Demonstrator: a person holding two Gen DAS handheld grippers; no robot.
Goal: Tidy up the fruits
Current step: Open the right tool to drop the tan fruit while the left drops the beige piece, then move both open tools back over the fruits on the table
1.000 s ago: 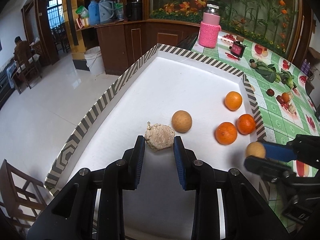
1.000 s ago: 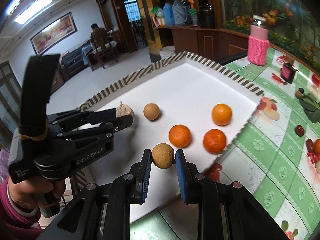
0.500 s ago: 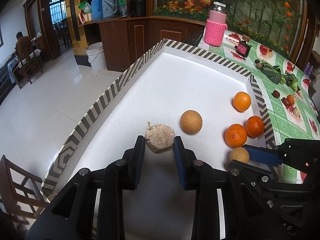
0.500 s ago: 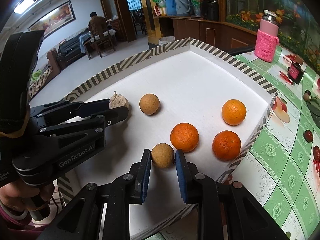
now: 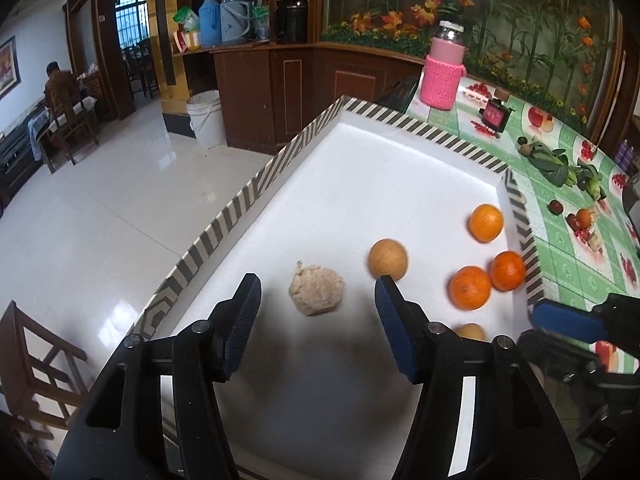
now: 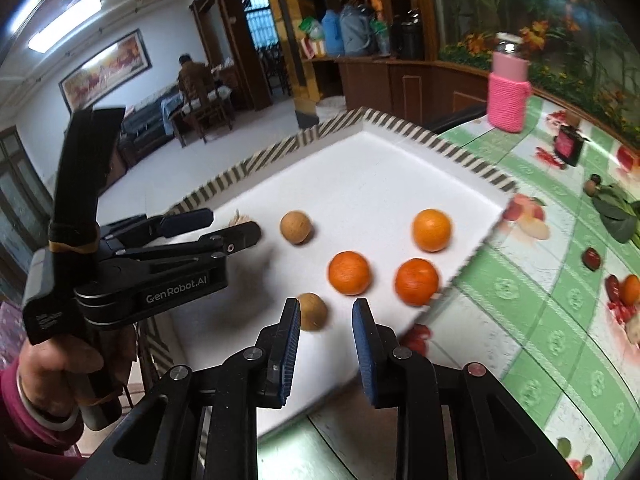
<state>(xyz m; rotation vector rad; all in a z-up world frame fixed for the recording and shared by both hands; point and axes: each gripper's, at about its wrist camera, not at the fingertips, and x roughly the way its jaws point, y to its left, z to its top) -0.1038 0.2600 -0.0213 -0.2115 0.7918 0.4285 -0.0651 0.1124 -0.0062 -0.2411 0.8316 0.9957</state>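
A white tray (image 5: pixel 360 168) with a striped rim holds three oranges (image 5: pixel 469 287), two tan round fruits and a pale knobbly fruit (image 5: pixel 317 289). My left gripper (image 5: pixel 316 300) is open, with the knobbly fruit lying free on the tray between its fingers. My right gripper (image 6: pixel 326 312) is open; a tan fruit (image 6: pixel 313 311) lies on the tray just left of its left finger. The other tan fruit (image 6: pixel 295 227) sits further back, with the oranges (image 6: pixel 349 273) to the right. The left gripper also shows in the right wrist view (image 6: pixel 224 226).
The tray sits on a green fruit-print tablecloth (image 6: pixel 560 300). A pink knitted jar (image 5: pixel 443 73), a small dark box (image 5: pixel 496 114), leafy greens (image 5: pixel 556 164) and small loose fruits (image 6: pixel 624 290) lie on the cloth to the right. Tiled floor drops off left of the tray.
Both grippers have opened. The left let go of the knobbly fruit and the right let go of the tan fruit; both now rest on the tray. The right gripper has drawn back a little.
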